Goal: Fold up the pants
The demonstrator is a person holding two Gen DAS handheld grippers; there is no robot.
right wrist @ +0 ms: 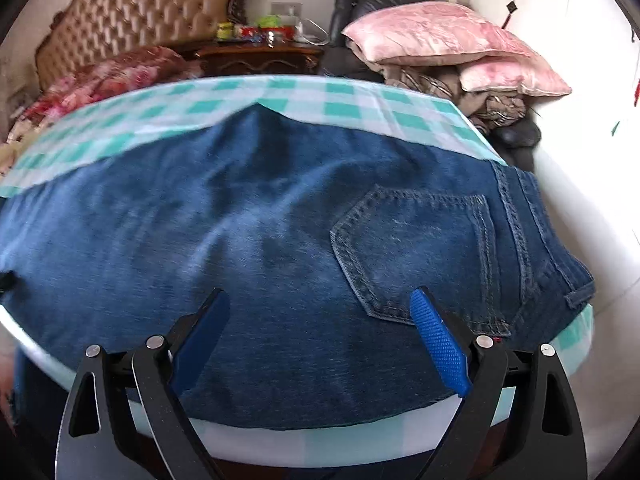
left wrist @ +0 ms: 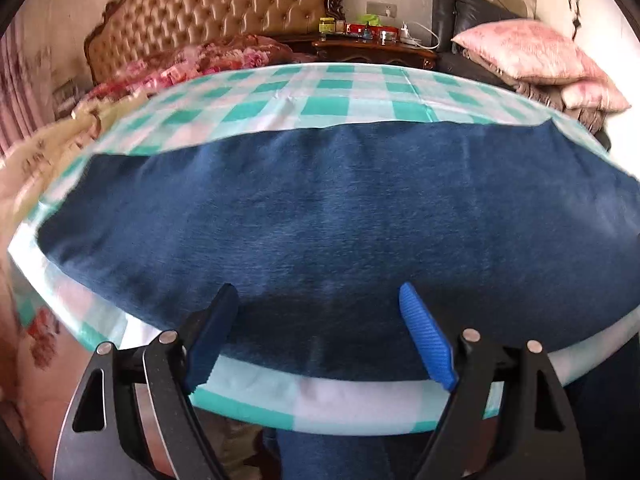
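Left wrist view: the left gripper (left wrist: pixel 316 300) hangs over the near edge of a table (left wrist: pixel 360 412) w/ jaws spread wide, nothing between them. Its blue ribbed pads (left wrist: pixel 426 340) sit above dark denim but whether they touch the cloth can't be told. The jeans (left wrist: pixel 320 208) lie flat across the table's teal-and-white checked cloth (left wrist: pixel 280 96), filling most of the surface from left to right, w/ a strip of cloth bare beyond the far edge of the denim and another at the near rim. Behind the table: a tufted tan headboard (left wrist: pixel 216 12), a red floral blanket (left wrist: pixel 192 64) on the bed, a dark wood nightstand (left wrist: pixel 376 52) crowded w/ small items, and pink pillows (left wrist: pixel 528 52) stacked at right on a dark leather seat.

Right wrist view: the right gripper (right wrist: pixel 320 304) is likewise released, jaws wide apart, empty, poised above the jeans (right wrist: pixel 240 240) near the table's front edge. This end of the pants shows a stitched back pocket (right wrist: pixel 412 252), just beside the right-hand pad, and the waistband (right wrist: pixel 552 248) w/ belt loop reaching the table's right edge. A pointed fold of denim rises toward the far side of the checked cloth (right wrist: pixel 340 108). Same headboard (right wrist: pixel 132 20), nightstand (right wrist: pixel 260 56) and pink pillows (right wrist: pixel 440 36) in the background.
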